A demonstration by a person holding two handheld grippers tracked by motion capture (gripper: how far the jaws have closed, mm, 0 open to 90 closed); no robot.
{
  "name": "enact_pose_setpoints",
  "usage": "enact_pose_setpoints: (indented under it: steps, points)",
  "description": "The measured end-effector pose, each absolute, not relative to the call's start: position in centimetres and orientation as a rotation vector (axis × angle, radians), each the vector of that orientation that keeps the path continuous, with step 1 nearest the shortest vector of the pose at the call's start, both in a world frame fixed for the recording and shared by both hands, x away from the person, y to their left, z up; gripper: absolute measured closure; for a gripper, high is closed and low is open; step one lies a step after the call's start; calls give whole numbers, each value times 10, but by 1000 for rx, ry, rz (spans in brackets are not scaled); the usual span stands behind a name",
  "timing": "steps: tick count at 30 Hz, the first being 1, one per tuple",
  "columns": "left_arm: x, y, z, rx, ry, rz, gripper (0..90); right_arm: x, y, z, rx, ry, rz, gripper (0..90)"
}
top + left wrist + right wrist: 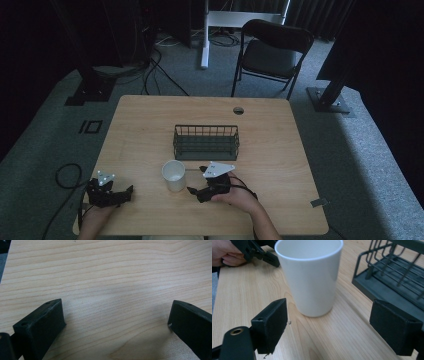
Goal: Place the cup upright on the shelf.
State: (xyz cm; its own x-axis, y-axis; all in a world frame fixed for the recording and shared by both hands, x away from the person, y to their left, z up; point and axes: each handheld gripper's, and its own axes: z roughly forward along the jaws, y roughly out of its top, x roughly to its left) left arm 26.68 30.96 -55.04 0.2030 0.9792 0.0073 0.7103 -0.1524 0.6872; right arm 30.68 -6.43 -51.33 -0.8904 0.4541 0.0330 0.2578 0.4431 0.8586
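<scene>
A white cup [173, 175] stands upright and empty on the wooden table [145, 125], just in front of a dark wire basket [206, 142]. My right gripper [196, 180] lies low on the table right of the cup, open, jaws pointing at it. In the right gripper view the cup [312, 277] stands a short way beyond the open jaws of the right gripper [329, 317], untouched, with the basket [392, 277] to its right. My left gripper [124, 194] rests open near the front left corner; in its own view the left gripper [116, 315] frames bare wood.
A black folding chair [272, 50] stands behind the table, and a round cable hole [238, 110] sits near the far edge. Cables [67, 175] trail on the floor at left. The other hand [227, 253] holds the left gripper beyond the cup.
</scene>
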Motion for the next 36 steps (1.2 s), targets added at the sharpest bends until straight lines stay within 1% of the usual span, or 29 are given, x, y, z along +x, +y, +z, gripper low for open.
enact_pose_setpoints:
  steps: [21, 36]
  points:
    - [267, 310, -550, 1929, 1566, 631, 8, 312, -22, -513, 564, 2493, 1475, 144]
    - [267, 309, -550, 1928, 1566, 631, 7, 320, -10, -508, 567, 2446, 1516, 146]
